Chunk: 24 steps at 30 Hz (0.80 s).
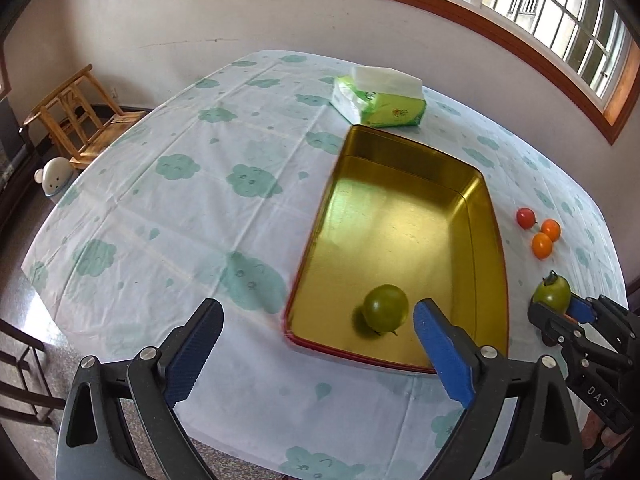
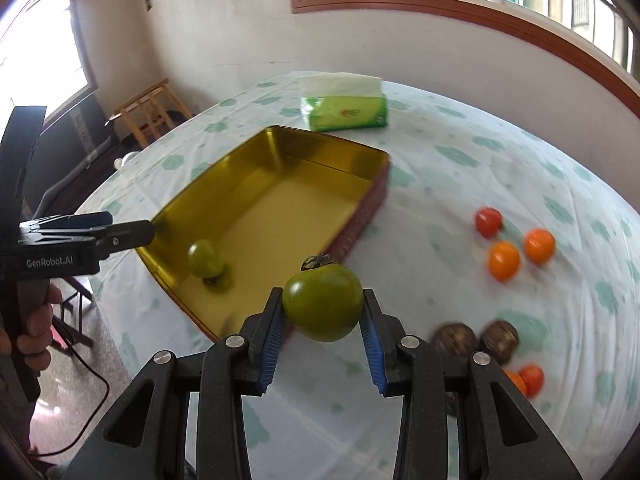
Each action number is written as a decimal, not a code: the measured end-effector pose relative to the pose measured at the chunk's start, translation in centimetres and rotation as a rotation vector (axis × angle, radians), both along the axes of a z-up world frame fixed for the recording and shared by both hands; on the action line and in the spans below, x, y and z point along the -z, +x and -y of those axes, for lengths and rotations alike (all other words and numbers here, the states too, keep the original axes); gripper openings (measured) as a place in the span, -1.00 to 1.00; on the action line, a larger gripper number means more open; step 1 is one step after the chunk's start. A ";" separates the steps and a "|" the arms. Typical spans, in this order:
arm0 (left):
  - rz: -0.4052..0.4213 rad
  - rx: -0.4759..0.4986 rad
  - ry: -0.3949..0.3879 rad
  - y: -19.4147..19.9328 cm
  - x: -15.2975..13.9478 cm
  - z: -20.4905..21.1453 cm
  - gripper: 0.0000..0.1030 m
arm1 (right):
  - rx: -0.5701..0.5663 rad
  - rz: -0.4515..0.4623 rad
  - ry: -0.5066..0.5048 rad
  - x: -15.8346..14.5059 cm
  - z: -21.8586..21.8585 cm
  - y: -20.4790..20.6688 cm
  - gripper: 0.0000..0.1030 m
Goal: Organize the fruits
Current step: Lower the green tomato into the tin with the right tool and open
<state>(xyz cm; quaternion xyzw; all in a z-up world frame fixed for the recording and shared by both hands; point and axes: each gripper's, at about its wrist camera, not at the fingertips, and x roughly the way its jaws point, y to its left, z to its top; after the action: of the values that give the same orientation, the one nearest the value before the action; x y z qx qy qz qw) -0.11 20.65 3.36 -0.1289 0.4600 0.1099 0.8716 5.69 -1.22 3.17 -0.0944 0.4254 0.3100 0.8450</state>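
Note:
A gold tray (image 1: 400,220) with a red outer wall lies on the cloud-print tablecloth. One green tomato (image 1: 386,308) rests loose near its front end, also seen in the right wrist view (image 2: 206,258). My left gripper (image 1: 318,312) stands open above the tray's near left corner, its blue pads well apart and touching nothing. My right gripper (image 2: 322,296) is shut on a second green tomato (image 2: 322,306), held in the air just off the tray's right side. From the left wrist view that held tomato (image 1: 554,292) shows at the right edge.
A red cherry tomato (image 2: 489,221) and two orange ones (image 2: 503,260) lie right of the tray, with two brown fruits (image 2: 500,338) and more small tomatoes (image 2: 528,378) nearer. A green tissue pack (image 2: 344,110) sits behind the tray. A wooden chair (image 1: 76,116) stands beyond the table's left edge.

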 end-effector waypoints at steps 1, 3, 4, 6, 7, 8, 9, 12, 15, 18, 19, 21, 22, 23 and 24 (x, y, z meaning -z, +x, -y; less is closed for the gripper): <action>0.000 -0.011 0.001 -0.1 0.0 -0.4 0.85 | -0.013 -0.002 -0.001 0.0 -0.8 0.2 -0.26; 0.000 -0.032 -0.002 -0.4 0.1 -1.2 0.86 | -0.043 -0.008 -0.011 0.2 -2.6 0.6 -0.26; -0.001 -0.042 -0.005 -0.6 0.2 -1.6 0.86 | -0.056 -0.015 -0.016 0.4 -3.3 0.8 -0.26; -0.007 -0.059 -0.011 -0.9 0.5 -2.3 0.86 | -0.075 -0.029 -0.027 0.9 -4.5 1.1 -0.26; -0.010 -0.066 -0.014 -1.0 0.6 -2.6 0.87 | -0.085 -0.035 -0.035 1.2 -5.1 1.2 -0.26; -0.014 -0.074 -0.020 -1.2 0.7 -3.0 0.87 | -0.097 -0.042 -0.044 1.5 -5.7 1.3 -0.26; -0.017 -0.081 -0.027 -1.3 0.9 -3.3 0.87 | -0.103 -0.046 -0.050 1.8 -6.1 1.4 -0.26; -0.016 -0.101 -0.036 -1.5 1.0 -4.1 0.87 | -0.122 -0.057 -0.074 2.7 -7.2 1.7 -0.26; -0.013 -0.114 -0.037 -1.7 1.0 -4.6 0.87 | -0.127 -0.068 -0.097 3.4 -7.9 2.0 -0.26; -0.016 -0.119 -0.033 -1.7 1.1 -4.8 0.87 | -0.127 -0.075 -0.115 4.1 -8.5 2.4 -0.26; -0.017 -0.121 -0.033 -1.7 1.2 -4.9 0.87 | -0.131 -0.077 -0.119 4.2 -8.6 2.5 -0.26; -0.021 -0.123 -0.037 -1.7 1.4 -5.0 0.87 | -0.133 -0.078 -0.130 4.5 -8.9 2.6 -0.25; -0.024 -0.124 -0.039 -1.7 1.5 -5.0 0.87 | -0.138 -0.081 -0.134 4.6 -9.1 2.7 -0.25; -0.025 -0.125 -0.040 -1.6 1.5 -5.0 0.87 | -0.142 -0.081 -0.139 4.7 -9.3 2.7 -0.25; -0.028 -0.125 -0.041 -1.6 1.6 -5.0 0.87 | -0.145 -0.079 -0.144 4.8 -9.4 2.6 -0.25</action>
<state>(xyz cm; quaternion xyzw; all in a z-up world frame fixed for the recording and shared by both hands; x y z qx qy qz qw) -1.74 25.66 1.72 -0.1737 0.4653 0.1562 0.8538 8.28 8.18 -1.58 -0.1731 0.4717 0.3424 0.7939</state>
